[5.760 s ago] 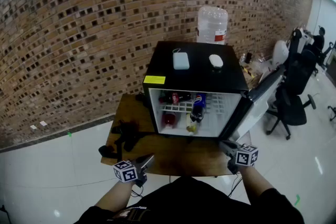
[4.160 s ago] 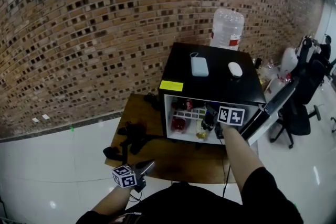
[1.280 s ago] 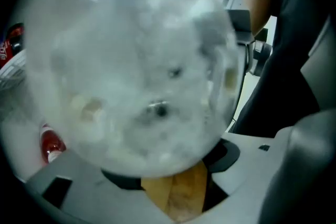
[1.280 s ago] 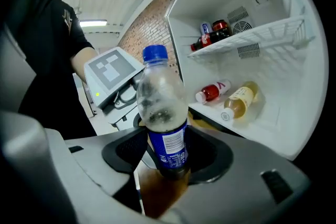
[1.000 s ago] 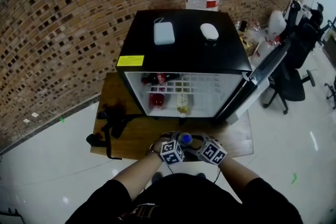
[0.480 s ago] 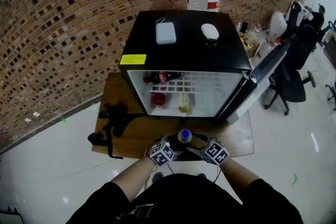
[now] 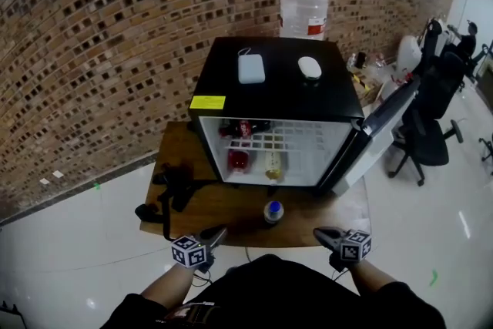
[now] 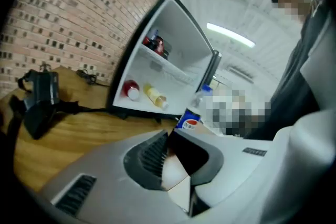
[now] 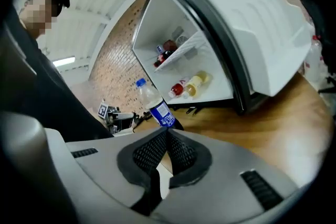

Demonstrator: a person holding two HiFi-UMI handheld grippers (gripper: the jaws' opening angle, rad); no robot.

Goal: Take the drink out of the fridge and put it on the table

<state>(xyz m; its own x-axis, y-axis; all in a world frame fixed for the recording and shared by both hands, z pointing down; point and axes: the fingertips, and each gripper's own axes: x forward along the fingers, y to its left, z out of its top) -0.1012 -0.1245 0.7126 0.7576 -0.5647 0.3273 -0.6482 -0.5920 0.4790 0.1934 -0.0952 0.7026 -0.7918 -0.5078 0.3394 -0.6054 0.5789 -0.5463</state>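
The drink, a clear bottle with a blue cap and blue label (image 7: 272, 212), stands upright by itself on the wooden table (image 7: 223, 206) in front of the open black fridge (image 7: 277, 88). Both gripper views also catch the bottle (image 8: 193, 115) (image 9: 156, 105) just past the jaw tips. My left gripper (image 7: 216, 233) (image 8: 169, 135) hangs off the table's front edge, left of the bottle; its jaws are closing, tips together, with nothing between them. My right gripper (image 7: 322, 233) (image 9: 167, 131) is at the front edge to the bottle's right, shut and empty.
The fridge door (image 7: 377, 136) swings open to the right. Inside lie a red drink (image 7: 238, 159), a yellow bottle (image 7: 272, 163) and a cola (image 7: 243, 129) on the shelf. Black camera gear with cables (image 7: 173, 185) sits on the table's left. Office chairs (image 7: 431, 135) stand at the right.
Both grippers were around the bottle at the table's front. They have let it go, drawn back towards me and apart, and their jaws have closed. The bottle stays standing.
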